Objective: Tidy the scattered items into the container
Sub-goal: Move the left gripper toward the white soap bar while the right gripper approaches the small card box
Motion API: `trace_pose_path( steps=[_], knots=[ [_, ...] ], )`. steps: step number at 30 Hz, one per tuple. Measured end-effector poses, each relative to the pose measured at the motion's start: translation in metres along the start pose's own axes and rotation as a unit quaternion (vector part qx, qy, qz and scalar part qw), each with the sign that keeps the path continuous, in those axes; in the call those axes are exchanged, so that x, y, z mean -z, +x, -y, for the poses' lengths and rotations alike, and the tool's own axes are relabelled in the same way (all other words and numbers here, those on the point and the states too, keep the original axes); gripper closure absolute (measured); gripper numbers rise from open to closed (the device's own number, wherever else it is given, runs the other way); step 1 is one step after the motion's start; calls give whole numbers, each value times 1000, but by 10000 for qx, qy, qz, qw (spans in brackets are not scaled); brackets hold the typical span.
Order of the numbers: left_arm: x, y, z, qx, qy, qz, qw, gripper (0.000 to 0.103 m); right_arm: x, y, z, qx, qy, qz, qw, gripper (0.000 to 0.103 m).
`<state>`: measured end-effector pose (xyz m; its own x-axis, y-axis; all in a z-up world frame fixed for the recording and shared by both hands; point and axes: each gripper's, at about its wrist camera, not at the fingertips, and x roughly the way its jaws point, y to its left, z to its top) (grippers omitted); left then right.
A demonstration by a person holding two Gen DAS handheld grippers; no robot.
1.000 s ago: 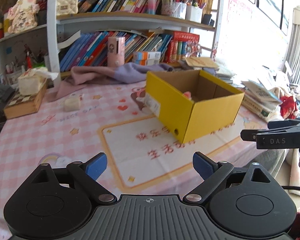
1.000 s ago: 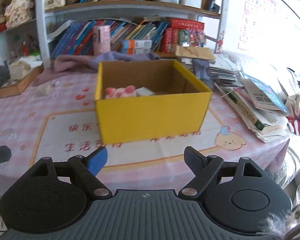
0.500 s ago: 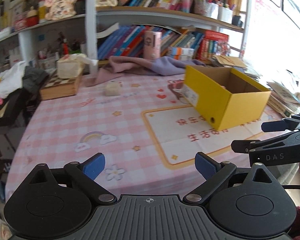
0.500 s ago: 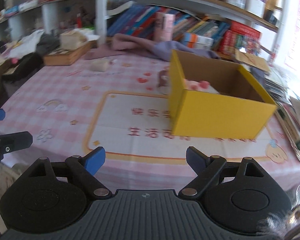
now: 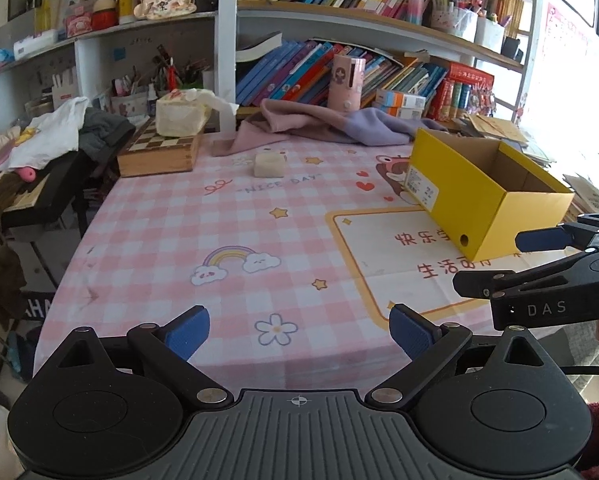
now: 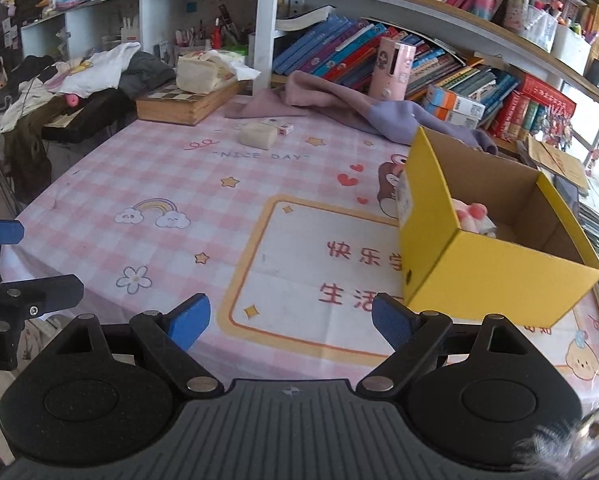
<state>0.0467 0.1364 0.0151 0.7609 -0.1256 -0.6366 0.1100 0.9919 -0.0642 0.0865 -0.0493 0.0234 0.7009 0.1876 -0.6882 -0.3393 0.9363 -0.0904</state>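
Note:
A yellow cardboard box (image 5: 479,196) stands open on the right of the pink checked tablecloth (image 5: 227,232); it also shows in the right wrist view (image 6: 487,276), with a pink and white soft item (image 6: 473,218) inside. A cream block (image 5: 268,164) lies far back on the cloth, and it also shows in the right wrist view (image 6: 257,135) beside a small white card box (image 6: 280,126). My left gripper (image 5: 299,330) is open and empty over the near table edge. My right gripper (image 6: 290,318) is open and empty, left of the yellow box.
A wooden chessboard box (image 5: 159,150) with a tissue pack (image 5: 179,114) sits at the back left. A pink and purple cloth (image 5: 323,126) and a pink cylinder (image 5: 346,82) lie before the bookshelf. Clothes are piled on a bench at left (image 5: 51,140). Books are stacked at right (image 6: 595,208).
Both grippers have swung to the left, so the yellow box has shifted to the right of each view and the left table and bench have come into sight. Both stay open.

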Motion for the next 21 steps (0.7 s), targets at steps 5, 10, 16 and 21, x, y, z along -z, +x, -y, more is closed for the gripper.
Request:
trace_pose_path(
  steps=[5, 10, 16, 21],
  knots=[
    [-6, 10, -6, -51, -58, -33, 10000, 5, -10, 12, -1, -59, -54, -18, 10000, 15],
    [-16, 28, -11, -41, -93, -88, 9999, 5, -22, 30, 1, -47, -137, 0, 9999, 15],
    [-36, 55, -8, -59, 125, -160, 9998, 5, -46, 56, 13, -72, -127, 68, 9999, 15],
    [-56, 75, -9, -146, 152, -116, 9997, 5, -69, 77, 26, -108, -76, 164, 9998, 15]
  ],
)
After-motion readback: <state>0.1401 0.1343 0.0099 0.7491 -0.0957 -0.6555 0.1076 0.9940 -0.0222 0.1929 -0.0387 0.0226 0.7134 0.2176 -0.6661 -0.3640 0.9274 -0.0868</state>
